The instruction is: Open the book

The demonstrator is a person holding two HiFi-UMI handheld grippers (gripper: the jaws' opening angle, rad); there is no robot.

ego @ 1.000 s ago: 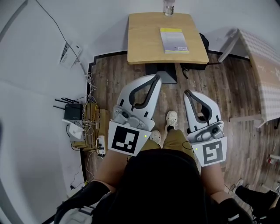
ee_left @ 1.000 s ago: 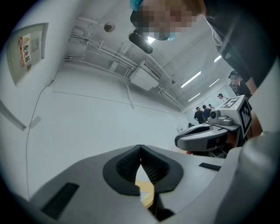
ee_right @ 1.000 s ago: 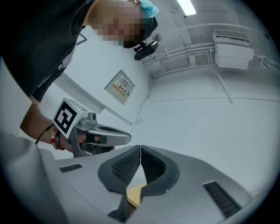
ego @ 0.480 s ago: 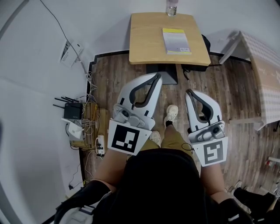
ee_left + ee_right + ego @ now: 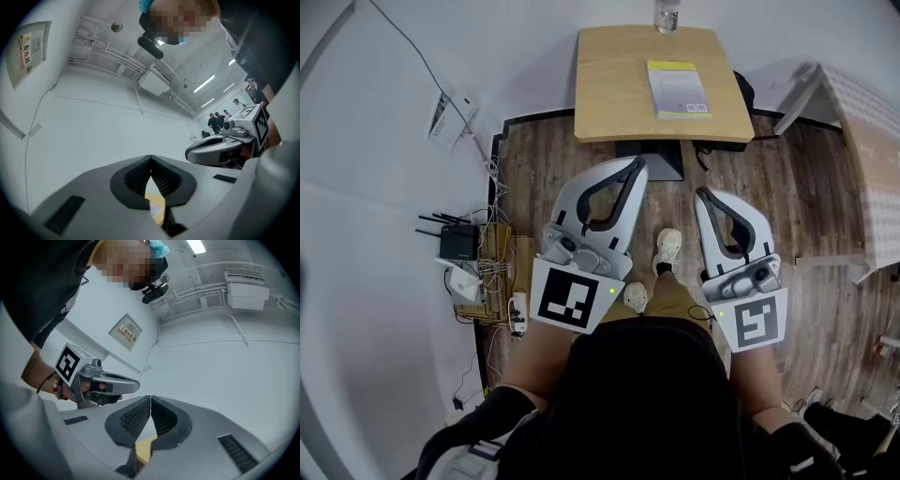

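Observation:
A closed book point(image 5: 678, 89) with a yellow band across its cover lies on the small wooden table point(image 5: 609, 84), far ahead of both grippers. My left gripper point(image 5: 636, 167) is held over the floor, short of the table, its jaws shut with nothing between them. My right gripper point(image 5: 701, 198) hangs beside it, also shut and empty. In the left gripper view the pads point(image 5: 140, 176) meet at the tip, and a sliver of the table point(image 5: 157, 208) shows below them. The right gripper view shows its own pads point(image 5: 161, 416) closed together too.
A clear bottle point(image 5: 667, 17) stands at the table's far edge. On the floor at left are a router point(image 5: 459, 242), cables and a power strip point(image 5: 517, 314). A white table point(image 5: 872, 159) stands at right, a dark bag point(image 5: 739, 89) behind the wooden table. The person's shoe point(image 5: 668, 248) is between the grippers.
The person has stepped slightly toward the table, so both grippers have come a little closer to it. Both stay shut and empty.

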